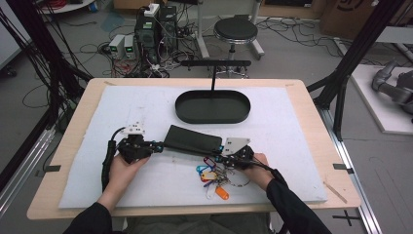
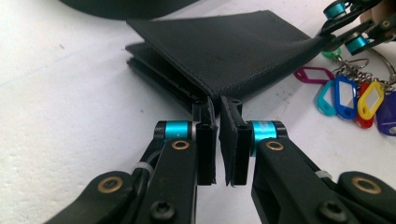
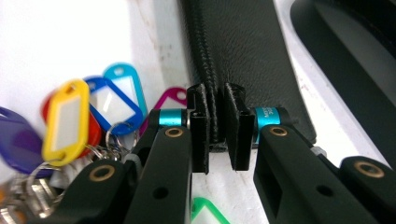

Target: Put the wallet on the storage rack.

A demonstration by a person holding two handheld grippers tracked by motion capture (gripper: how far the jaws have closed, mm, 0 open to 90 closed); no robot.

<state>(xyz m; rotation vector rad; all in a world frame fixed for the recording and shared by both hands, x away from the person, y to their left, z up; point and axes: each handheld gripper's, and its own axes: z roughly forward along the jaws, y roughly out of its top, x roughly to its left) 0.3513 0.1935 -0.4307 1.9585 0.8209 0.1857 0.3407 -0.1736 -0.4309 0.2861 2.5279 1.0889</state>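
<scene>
- We find the black wallet [image 1: 191, 140] lying on the white mat of the table [image 1: 302, 92], stretched between the two sets of fingers: its long axis runs from the left gripper [image 1: 157, 145] at one end to the right gripper [image 1: 225, 157] at the other.
- In the left gripper view, the left gripper [image 2: 218, 135] has its fingers [image 2: 205, 140] clenched on the near corner of the wallet [image 2: 233, 51]; the leather edge sits pinched between the pads, and the rest of the wallet extends straight ahead of the fingers.
- In the right gripper view, the right gripper [image 3: 218, 135] has its fingers [image 3: 236, 133] grasping the stitched edge of the wallet [image 3: 247, 56], which runs directly away from them. We judge this grip to be seated.
- Both hands are equally near, each touching its own end; we judge that the coming move turns on lifting both ends together.
- The black oval tray [image 1: 213, 106] lies beyond the wallet, on the far side from both sets of fingers.
- The bunch of keys with coloured tags [image 1: 213, 179] lies just beside the right fingers, on the person's side, apart from the wallet.
- Writing: a small print shows on the blue sleeve [image 3: 270, 116] of the right gripper, too fine to read. The key tags [image 3: 65, 121] carry blank inserts. We see no brand on the wallet.
</scene>
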